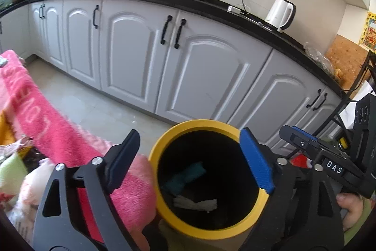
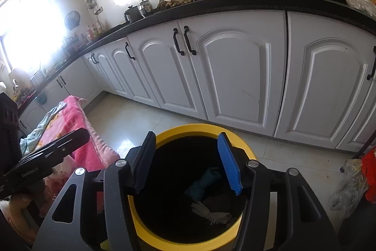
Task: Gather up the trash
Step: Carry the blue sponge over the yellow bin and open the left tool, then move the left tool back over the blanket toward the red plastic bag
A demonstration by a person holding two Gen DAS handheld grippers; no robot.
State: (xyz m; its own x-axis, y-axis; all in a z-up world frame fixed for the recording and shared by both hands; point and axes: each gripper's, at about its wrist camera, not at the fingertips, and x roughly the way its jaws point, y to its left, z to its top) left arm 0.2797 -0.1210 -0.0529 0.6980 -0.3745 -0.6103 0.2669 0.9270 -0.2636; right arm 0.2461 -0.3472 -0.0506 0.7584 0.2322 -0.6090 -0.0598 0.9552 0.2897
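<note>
The left gripper (image 1: 190, 161) sits low in the centre of its frame, jaws spread wide and holding nothing: its black finger (image 1: 122, 160) lies over a pink towel (image 1: 70, 133), its blue finger (image 1: 257, 161) over the right rim of the bin (image 1: 206, 229). The right gripper (image 2: 186, 164) is low centre in its own frame, jaws likewise apart and empty, both fingers poised over the bin's (image 2: 145, 231) mouth.

The bin is a yellow-rimmed cylinder with a dark inside, at bottom centre of both views. On its floor lie a teal scrap (image 1: 185, 178) and a white crumpled scrap (image 1: 195, 204); the right view shows the same teal (image 2: 202, 182) and white (image 2: 211, 213) pieces, just beside each other.

The towel runs down the left of the left view; in the right view it (image 2: 75, 117) lies at lower left. White cabinets (image 1: 188, 67) with black handles fill the middle of both frames under a black counter (image 1: 211, 6). A white kettle (image 1: 280, 13) stands at upper right of the left view. Clear plastic bags (image 2: 350, 182) lie on the floor at lower right of the right view.
</note>
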